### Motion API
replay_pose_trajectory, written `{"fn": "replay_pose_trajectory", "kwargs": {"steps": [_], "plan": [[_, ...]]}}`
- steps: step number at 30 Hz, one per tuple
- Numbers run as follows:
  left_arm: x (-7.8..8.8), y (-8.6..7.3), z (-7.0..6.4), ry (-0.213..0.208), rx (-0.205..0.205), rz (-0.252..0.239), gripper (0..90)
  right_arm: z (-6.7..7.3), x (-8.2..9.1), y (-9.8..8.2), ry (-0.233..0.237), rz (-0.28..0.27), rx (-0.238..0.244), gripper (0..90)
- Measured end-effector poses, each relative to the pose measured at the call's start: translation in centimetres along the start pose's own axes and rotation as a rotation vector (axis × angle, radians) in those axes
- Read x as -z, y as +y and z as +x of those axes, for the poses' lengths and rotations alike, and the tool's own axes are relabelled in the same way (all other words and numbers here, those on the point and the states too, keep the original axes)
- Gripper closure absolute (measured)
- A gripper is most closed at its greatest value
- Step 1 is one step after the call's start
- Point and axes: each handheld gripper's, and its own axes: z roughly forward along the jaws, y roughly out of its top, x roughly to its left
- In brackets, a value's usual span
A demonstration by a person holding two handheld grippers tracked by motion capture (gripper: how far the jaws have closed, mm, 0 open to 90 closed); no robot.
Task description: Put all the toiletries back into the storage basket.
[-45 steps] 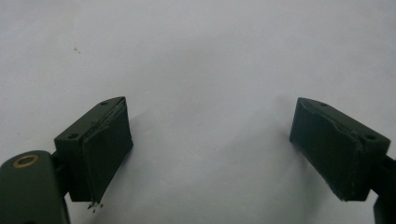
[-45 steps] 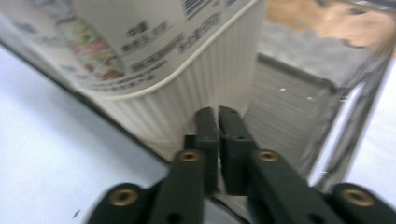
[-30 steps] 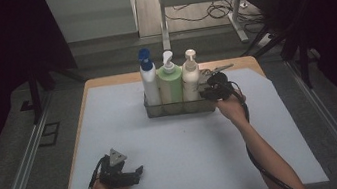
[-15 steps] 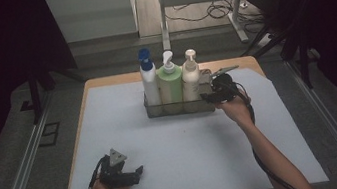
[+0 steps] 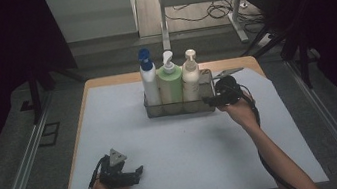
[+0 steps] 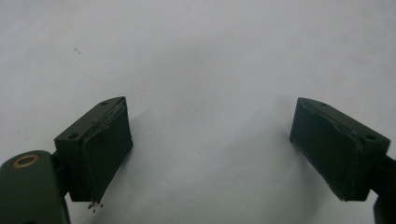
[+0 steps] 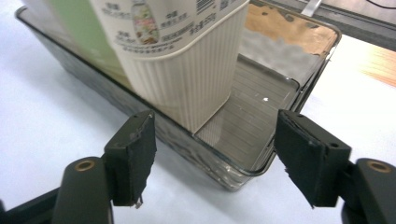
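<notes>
White table cover (image 5: pixel 189 142), clear bin (image 5: pixel 178 107) with three bottles at upper centre, right gripper (image 5: pixel 214 100) wide beside it, left gripper (image 5: pixel 135 172) wide at lower left

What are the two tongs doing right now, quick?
Left tongs: open, holding nothing, over the bare white mat.
Right tongs: open, holding nothing, at the corner of the clear bin.

Here's the counter (image 5: pixel 76 133), a wooden top with its edge peeking out around a pale blue-grey sheet (image 5: pixel 189 142) that covers nearly all of it. Sitting on the sheet toward the far side is a clear rectangular tray (image 5: pixel 181 107) (glassy walls, ribbed floor in the right gripper view), its right end bare. One small dark speck (image 6: pixel 77 49) marks the sheet.
</notes>
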Motion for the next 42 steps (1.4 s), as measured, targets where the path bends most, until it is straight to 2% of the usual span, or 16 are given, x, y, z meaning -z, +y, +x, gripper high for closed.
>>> {"fn": "replay_pose_trajectory", "kwargs": {"steps": [12,20,27,34,39,42], "plan": [[0.0,0.0,0.0,0.000,-0.001,0.000,12.3,0.5,1.4,-1.3,0.044,0.004,0.034,23.6],[0.0,0.0,0.0,0.001,-0.001,0.001,12.3,0.9,3.2,-2.3,0.058,0.008,0.068,21.4],[0.0,0.0,0.0,0.001,-0.001,0.000,12.3,1.6,4.7,-3.4,0.067,0.018,0.109,15.7],[0.0,0.0,0.0,0.001,0.000,0.000,12.4,2.0,5.9,-5.2,0.082,0.027,0.125,11.4],[0.0,0.0,0.0,0.002,-0.001,0.000,12.4,2.3,6.3,-6.6,0.072,0.053,0.153,2.8],[0.0,0.0,0.0,0.001,0.000,0.000,12.4,2.4,6.5,-7.5,0.061,0.051,0.162,1.6]]}}
